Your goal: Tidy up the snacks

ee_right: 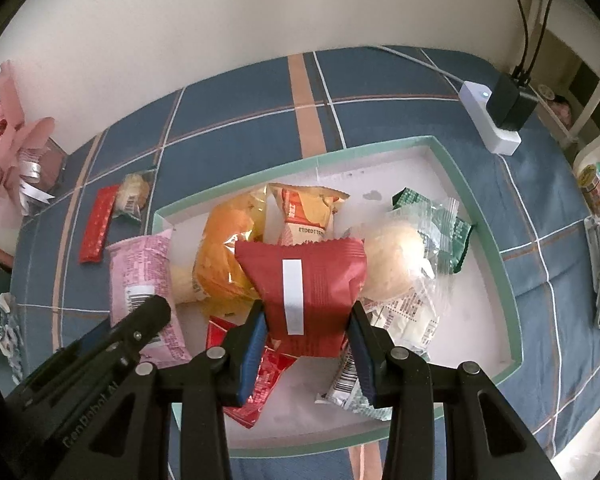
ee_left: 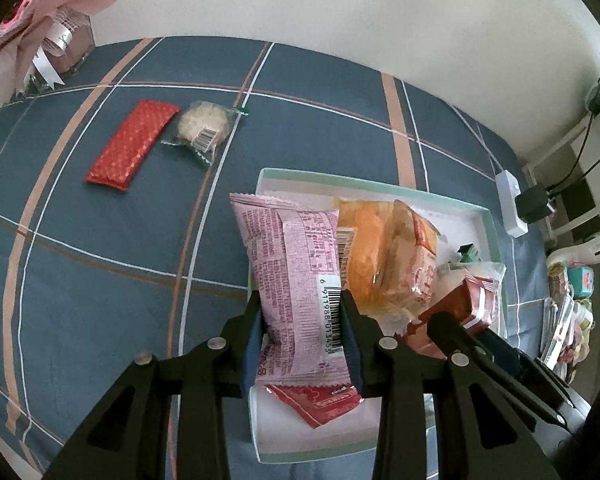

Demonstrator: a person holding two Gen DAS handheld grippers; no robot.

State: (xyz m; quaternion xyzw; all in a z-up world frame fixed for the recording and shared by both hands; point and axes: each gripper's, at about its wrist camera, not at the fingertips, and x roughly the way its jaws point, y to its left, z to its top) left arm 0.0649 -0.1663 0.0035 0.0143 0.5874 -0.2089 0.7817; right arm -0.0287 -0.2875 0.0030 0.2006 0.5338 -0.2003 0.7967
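Left gripper is clamped on a pink snack packet, held upright over the left edge of the green-rimmed white box, centre of the left view. Right gripper is clenched on a dark red packet above the box middle. Inside the box: an orange chip bag, clear-wrapped cakes, a flat red sachet. Upper left on the blue plaid cloth, outside the box, lie a long red bar and, touching it, a wrapped round cake.
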